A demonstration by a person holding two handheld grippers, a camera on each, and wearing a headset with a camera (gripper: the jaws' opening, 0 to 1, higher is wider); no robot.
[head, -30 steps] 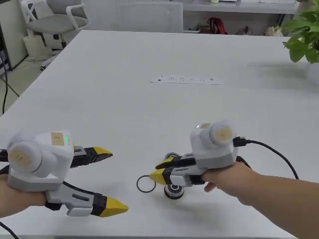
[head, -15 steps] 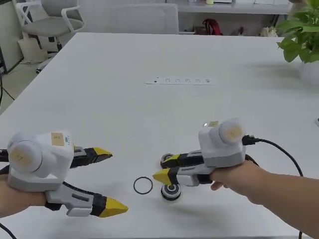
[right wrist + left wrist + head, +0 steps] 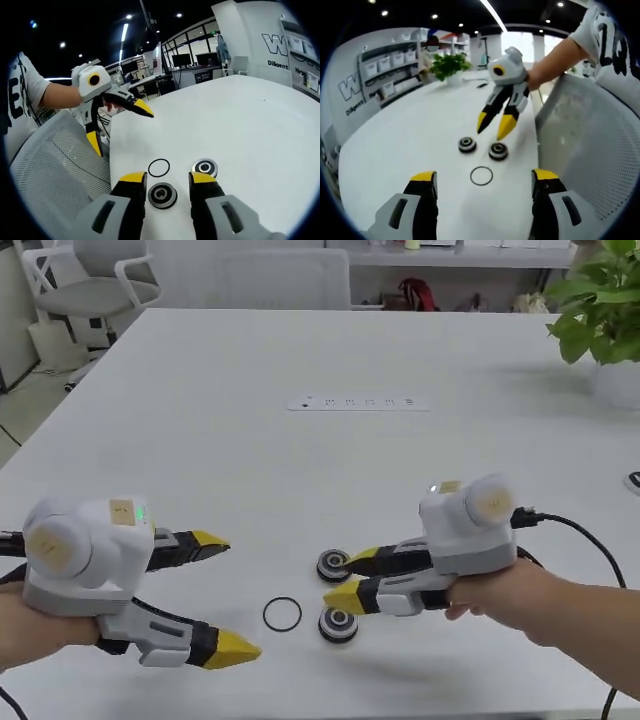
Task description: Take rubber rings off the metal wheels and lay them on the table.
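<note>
**A:** Where is the loose rubber ring (image 3: 283,614)?

**B:** It lies flat on the table (image 3: 300,460) close to the near edge. It is just beside the 2 metal wheels (image 3: 333,565), on their left-edge side, and touches neither.

**A:** And the grippers?

**B:** The right gripper (image 3: 340,578) is partly open and empty. The left gripper view shows its tips raised above the wheels, which the head view leaves unclear. The right gripper view frames the nearer wheel (image 3: 162,195) between its jaws. The left gripper (image 3: 240,594) is spread wide and empty, toward the near left corner.
</note>
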